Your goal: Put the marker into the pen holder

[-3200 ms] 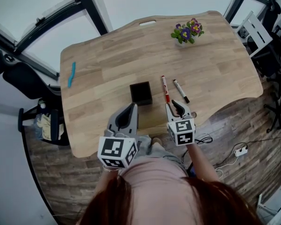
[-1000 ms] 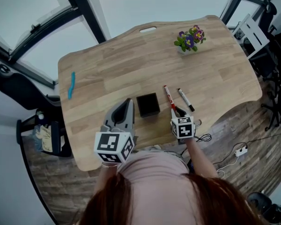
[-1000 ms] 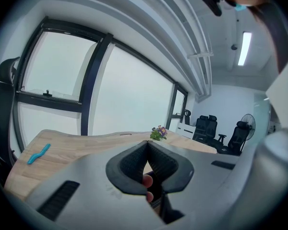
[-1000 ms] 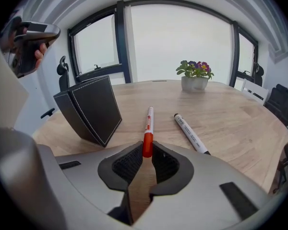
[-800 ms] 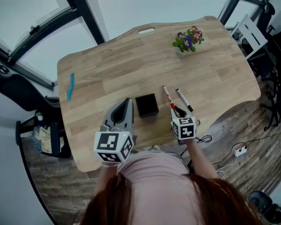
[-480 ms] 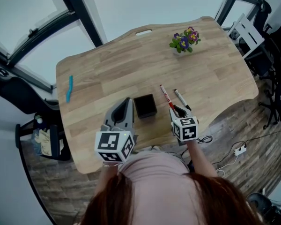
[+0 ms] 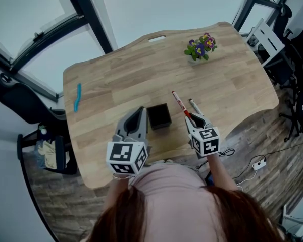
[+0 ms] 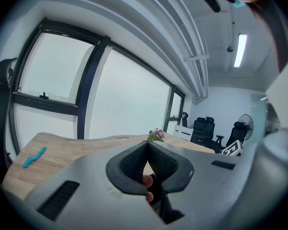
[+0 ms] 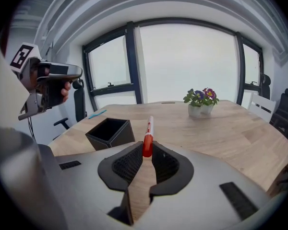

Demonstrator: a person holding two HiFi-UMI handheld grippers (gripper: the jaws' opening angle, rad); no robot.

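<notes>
My right gripper (image 7: 194, 118) is shut on the red cap end of a white marker (image 7: 179, 103). The marker (image 9: 147, 137) sticks out forward past the pads, its white end pointing over the table. The black square pen holder (image 7: 159, 116) stands just left of it, and in the right gripper view the pen holder (image 9: 110, 131) shows an open top with nothing visible inside. My left gripper (image 7: 140, 116) hovers beside the holder's left side. The left gripper (image 8: 147, 145) has its pads touching, with nothing between them.
A second marker with a black cap (image 7: 193, 105) lies on the wooden table (image 7: 232, 79) right of the held one. A pot of purple flowers (image 7: 201, 43) stands at the far right. A turquoise strip (image 7: 78, 96) lies at the left edge. Office chairs stand beyond the table.
My right gripper, open near the two markers at first, now grips the red-capped marker and has drawn it slightly nearer and to the right. The left gripper has barely moved.
</notes>
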